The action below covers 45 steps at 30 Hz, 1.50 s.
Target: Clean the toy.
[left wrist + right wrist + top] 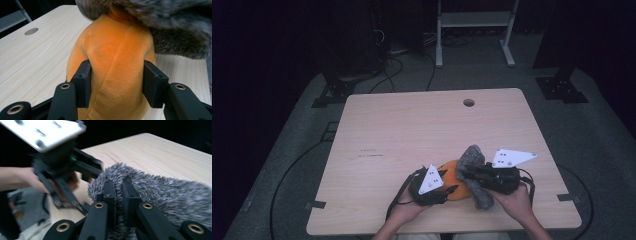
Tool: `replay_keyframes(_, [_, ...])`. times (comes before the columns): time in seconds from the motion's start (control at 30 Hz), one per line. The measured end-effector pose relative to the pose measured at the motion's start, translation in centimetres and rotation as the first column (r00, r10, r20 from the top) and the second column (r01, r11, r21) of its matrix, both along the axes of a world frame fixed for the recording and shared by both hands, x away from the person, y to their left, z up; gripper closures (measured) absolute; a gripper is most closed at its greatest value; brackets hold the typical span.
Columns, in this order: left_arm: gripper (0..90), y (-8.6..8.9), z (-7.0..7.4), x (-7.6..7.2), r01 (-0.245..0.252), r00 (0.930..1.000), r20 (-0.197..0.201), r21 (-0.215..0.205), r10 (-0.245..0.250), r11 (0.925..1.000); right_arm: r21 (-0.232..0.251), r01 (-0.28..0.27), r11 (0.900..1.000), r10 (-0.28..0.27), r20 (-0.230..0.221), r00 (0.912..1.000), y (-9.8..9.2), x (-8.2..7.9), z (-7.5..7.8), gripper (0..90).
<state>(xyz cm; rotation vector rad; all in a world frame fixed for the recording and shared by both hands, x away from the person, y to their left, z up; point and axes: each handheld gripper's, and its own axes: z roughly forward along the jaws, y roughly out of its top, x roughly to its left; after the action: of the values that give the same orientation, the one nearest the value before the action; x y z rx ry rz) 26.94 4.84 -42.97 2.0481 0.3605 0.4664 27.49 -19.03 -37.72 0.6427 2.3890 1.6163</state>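
An orange plush toy (451,172) lies near the table's front edge, partly covered by a grey furry piece (472,157). My left gripper (452,188) comes in from the left and is shut on the orange plush (115,57), its black pads (83,82) pressing into both sides. The grey fur (175,30) drapes over the plush's far end. My right gripper (465,173) comes in from the right. Its two jaws stand nearly together, shut on a tuft of the grey fur (170,195). The left gripper's body (75,167) is close behind the fur in the right gripper view.
The light wooden table (412,125) has a round cable hole (469,102) near its far edge. Beyond the table stand a white metal frame (474,20) and black stand feet (562,87), with cables on the grey floor. Both hands rest at the table's front edge.
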Motion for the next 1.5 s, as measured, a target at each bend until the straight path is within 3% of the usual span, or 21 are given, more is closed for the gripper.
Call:
replay_keyframes(0.1, [47.7,0.0,0.0,-0.2,0.005,1.0000,-0.002,-0.002,-0.005,1.0000,-0.031,0.013,0.999,-0.013,0.006,0.9999,0.4,0.3,0.0,82.7])
replay_keyframes(0.27, [46.9,0.3,-0.2,0.3,0.008,0.9993,-0.037,-0.037,-0.009,0.9993,0.035,0.087,0.996,-0.084,-0.081,0.9932,-2.6,2.0,-1.6,82.7])
replay_keyframes(0.47, [46.8,0.8,-0.1,0.9,-0.019,0.9986,-0.051,-0.087,0.014,0.9960,0.043,0.133,0.990,-0.126,-0.134,0.9828,-4.1,2.5,-2.5,82.7])
replay_keyframes(0.53, [46.9,1.1,0.8,0.8,-0.035,0.9993,-0.016,-0.085,0.034,0.9957,0.065,0.113,0.991,-0.107,-0.096,0.9897,-3.3,1.8,-1.4,82.6])
replay_keyframes(0.67, [47.3,1.9,1.9,0.5,-0.032,0.9995,-0.004,-0.059,0.032,0.9977,0.092,0.057,0.994,-0.053,-0.048,0.9975,-1.9,0.7,-0.2,82.6])
replay_keyframes(0.77, [47.5,2.2,2.3,0.4,-0.031,0.9995,-0.002,-0.055,0.031,0.9980,0.118,0.033,0.993,-0.027,-0.047,0.9985,-1.6,0.5,-0.2,82.6])
replay_keyframes(0.87, [47.9,2.8,2.6,0.6,-0.032,0.9991,-0.032,-0.130,0.028,0.9910,0.135,0.051,0.990,-0.041,-0.070,0.9967,-1.7,1.3,-0.8,82.6])
replay_keyframes(0.93, [47.9,2.9,2.7,0.6,-0.033,0.9990,-0.033,-0.133,0.029,0.9906,0.123,0.076,0.990,-0.065,-0.090,0.9938,-2.1,1.8,-1.3,82.6])
replay_keyframes(1.03, [48.1,2.8,2.4,0.8,-0.046,0.9984,-0.037,-0.102,0.043,0.9937,0.075,0.103,0.992,-0.092,-0.128,0.9874,-2.2,2.3,-2.2,82.5])
replay_keyframes(1.07, [48.3,2.4,1.9,0.7,-0.057,0.9977,-0.041,-0.062,0.055,0.9965,0.074,0.099,0.992,-0.089,-0.132,0.9873,-2.2,2.3,-2.2,82.5])
replay_keyframes(1.1, [48.3,2.4,1.9,0.7,-0.057,0.9977,-0.041,-0.062,0.055,0.9965,0.074,0.099,0.992,-0.089,-0.132,0.9873,-2.2,2.3,-2.2,82.5])
replay_keyframes(1.13, [48.2,1.9,1.4,0.6,-0.043,0.9983,-0.041,-0.038,0.041,0.9984,0.084,0.077,0.994,-0.068,-0.104,0.9922,-1.7,1.7,-1.7,82.5])
replay_keyframes(1.2, [47.9,1.6,1.4,0.5,-0.039,0.9986,-0.038,-0.045,0.037,0.9983,0.083,0.062,0.995,-0.055,-0.082,0.9951,-1.4,1.4,-1.4,82.5])
replay_keyframes(1.23, [46.6,1.5,1.5,0.5,-0.028,0.9986,-0.045,-0.046,0.026,0.9985,0.069,0.057,0.996,-0.053,-0.063,0.9966,-1.0,1.2,-1.1,82.5])
replay_keyframes(1.27, [37.5,1.6,1.5,0.5,-0.015,0.9981,-0.060,-0.061,0.012,0.9980,0.039,0.059,0.998,-0.056,-0.054,0.9970,-0.8,1.2,-1.2,82.5])
replay_keyframes(1.3, [37.5,1.8,1.5,0.7,0.001,0.9965,-0.084,-0.086,-0.008,0.9963,0.039,0.059,0.998,-0.056,-0.054,0.9970,-0.8,1.2,-1.2,82.5])
replay_keyframes(1.33, [27.1,2.6,1.4,1.4,0.012,0.9871,-0.156,-0.152,-0.036,0.9883,0.023,0.069,0.997,-0.067,-0.081,0.9945,-1.1,1.6,-1.9,82.5])
replay_keyframes(1.37, [20.9,2.6,1.4,1.4,0.012,0.9871,-0.156,-0.152,-0.036,0.9883,0.023,0.069,0.997,-0.067,-0.081,0.9945,-1.1,1.6,-1.9,82.5])
replay_keyframes(1.43, [16.6,3.0,1.1,2.1,-0.049,0.9812,-0.192,-0.127,0.024,0.9907,0.027,0.080,0.996,-0.076,-0.112,0.9907,-1.7,1.9,-2.6,82.5])
replay_keyframes(1.47, [11.9,3.1,0.5,2.8,-0.047,0.9630,-0.269,-0.122,0.013,0.9914,0.034,0.072,0.997,-0.068,-0.126,0.9897,-2.0,1.8,-2.7,82.5])
replay_keyframes(1.5, [12.1,3.1,0.5,2.8,-0.047,0.9630,-0.269,-0.122,0.013,0.9914,0.034,0.072,0.997,-0.068,-0.126,0.9897,-2.0,1.8,-2.7,82.5])
